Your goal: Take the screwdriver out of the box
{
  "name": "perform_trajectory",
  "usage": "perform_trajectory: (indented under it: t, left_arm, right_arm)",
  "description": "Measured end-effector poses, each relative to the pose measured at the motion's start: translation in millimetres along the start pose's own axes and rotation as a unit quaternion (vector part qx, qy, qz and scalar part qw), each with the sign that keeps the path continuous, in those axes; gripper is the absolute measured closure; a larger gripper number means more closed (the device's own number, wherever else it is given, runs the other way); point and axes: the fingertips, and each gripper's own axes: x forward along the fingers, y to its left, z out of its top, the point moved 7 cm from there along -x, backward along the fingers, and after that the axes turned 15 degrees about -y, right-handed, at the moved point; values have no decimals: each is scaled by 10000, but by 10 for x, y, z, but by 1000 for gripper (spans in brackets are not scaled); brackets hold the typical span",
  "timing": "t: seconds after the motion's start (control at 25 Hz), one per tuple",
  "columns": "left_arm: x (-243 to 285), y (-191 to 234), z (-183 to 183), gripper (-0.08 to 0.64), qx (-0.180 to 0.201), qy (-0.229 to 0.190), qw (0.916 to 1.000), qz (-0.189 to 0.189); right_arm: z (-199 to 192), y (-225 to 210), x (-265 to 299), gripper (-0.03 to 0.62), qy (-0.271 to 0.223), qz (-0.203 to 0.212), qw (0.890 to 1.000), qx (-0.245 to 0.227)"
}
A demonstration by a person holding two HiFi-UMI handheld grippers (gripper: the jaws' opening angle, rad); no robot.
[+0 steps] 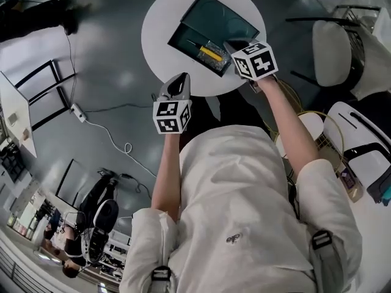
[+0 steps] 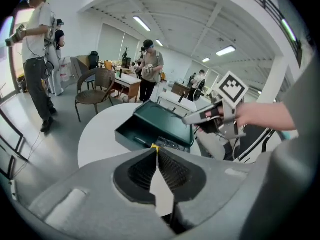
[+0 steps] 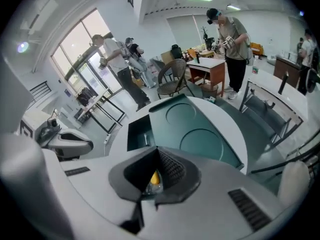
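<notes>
An open dark green box lies on a round white table, its lid folded back. Inside lies the yellow-handled screwdriver in a clear bag. My right gripper hovers just over the box's near right corner, jaws shut and empty. In the right gripper view the yellow handle shows through the gap behind the closed tips. My left gripper hangs above the table's near edge, apart from the box, jaws shut with nothing held. The left gripper view shows the box and the right gripper above it.
A white chair and a second seat stand to the right of the table. A cable and power strip lie on the floor at the left. Several people stand farther off, and a wicker chair sits behind the table.
</notes>
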Motion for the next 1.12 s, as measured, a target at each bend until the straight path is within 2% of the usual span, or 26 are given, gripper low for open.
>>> perform_trajectory:
  t: [0.12, 0.32, 0.4, 0.6, 0.72, 0.92, 1.12]
  left_arm:
    - [-242, -164, 91, 545, -142, -417, 9989, -156]
    - [-557, -479, 120, 549, -121, -580, 9977, -334]
    - [-641, -544, 143, 549, -125, -640, 9972, -369]
    - [-796, -539, 238, 549, -201, -800, 9958, -406]
    - [-859, -516, 276, 548, -196, -808, 9956, -421]
    - [-967, -323, 324, 549, -181, -759, 9964, -331]
    - [-1110, -93, 267, 549, -290, -676, 9971, -176]
  right_arm:
    - [-111, 216, -22, 584, 137, 269, 9986, -423]
    - [-345, 427, 3, 584, 405, 462, 9947, -820]
    - [-431, 461, 59, 531, 509, 467, 9937, -884]
    - [-537, 498, 268, 489, 639, 296, 9933, -920]
    - [-568, 509, 347, 489, 806, 110, 9907, -1095]
    - [-573, 558, 562, 476, 998, 32, 9841, -1468]
    - [-570, 551, 766, 488, 1114, -263, 9854, -1261]
